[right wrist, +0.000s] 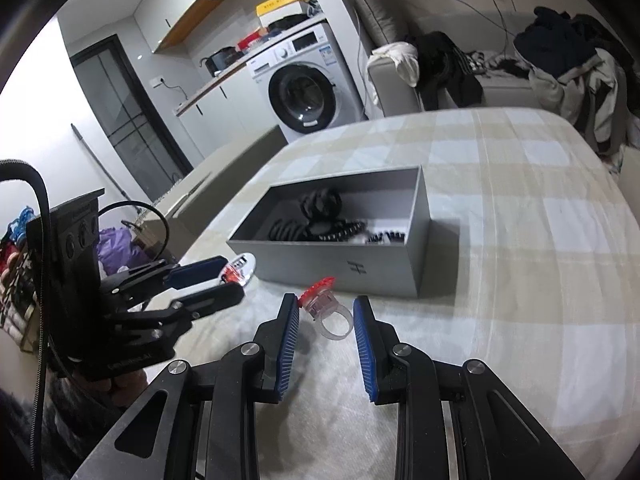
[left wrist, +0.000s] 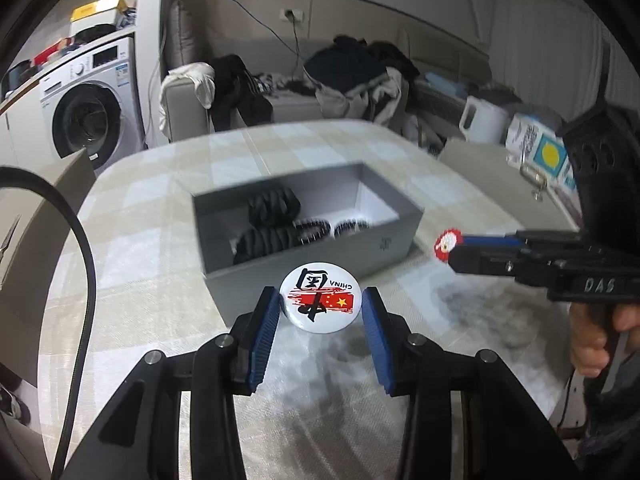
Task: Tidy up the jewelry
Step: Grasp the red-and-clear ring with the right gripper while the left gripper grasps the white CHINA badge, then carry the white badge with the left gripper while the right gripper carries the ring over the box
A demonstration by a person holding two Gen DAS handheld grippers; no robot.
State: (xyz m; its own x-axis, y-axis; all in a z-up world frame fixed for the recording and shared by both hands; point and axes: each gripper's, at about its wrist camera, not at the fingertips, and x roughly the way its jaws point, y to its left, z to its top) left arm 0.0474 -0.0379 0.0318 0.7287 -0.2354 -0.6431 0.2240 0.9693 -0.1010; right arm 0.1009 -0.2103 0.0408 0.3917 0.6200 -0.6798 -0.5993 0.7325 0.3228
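A round white badge (left wrist: 321, 303) with a red flag print lies on the checked tablecloth just in front of an open grey box (left wrist: 384, 242). My left gripper (left wrist: 320, 312) is open with a pad on each side of the badge; it also shows in the right wrist view (right wrist: 230, 282). A clear plastic ring with a red top (right wrist: 326, 308) lies on the cloth in front of the box (right wrist: 352, 266). My right gripper (right wrist: 325, 312) is open around the ring. In the left wrist view the ring's red top (left wrist: 446, 244) shows at the right gripper's fingertips. The box holds black hair ties (left wrist: 272, 220) and beaded bracelets (left wrist: 352, 227).
The table (right wrist: 520, 240) carries a beige checked cloth. A washing machine (right wrist: 304, 88) and a sofa piled with clothes (right wrist: 560, 64) stand behind it. A white kettle (left wrist: 482, 120) and a printed bag (left wrist: 540, 152) sit beyond the table's right side.
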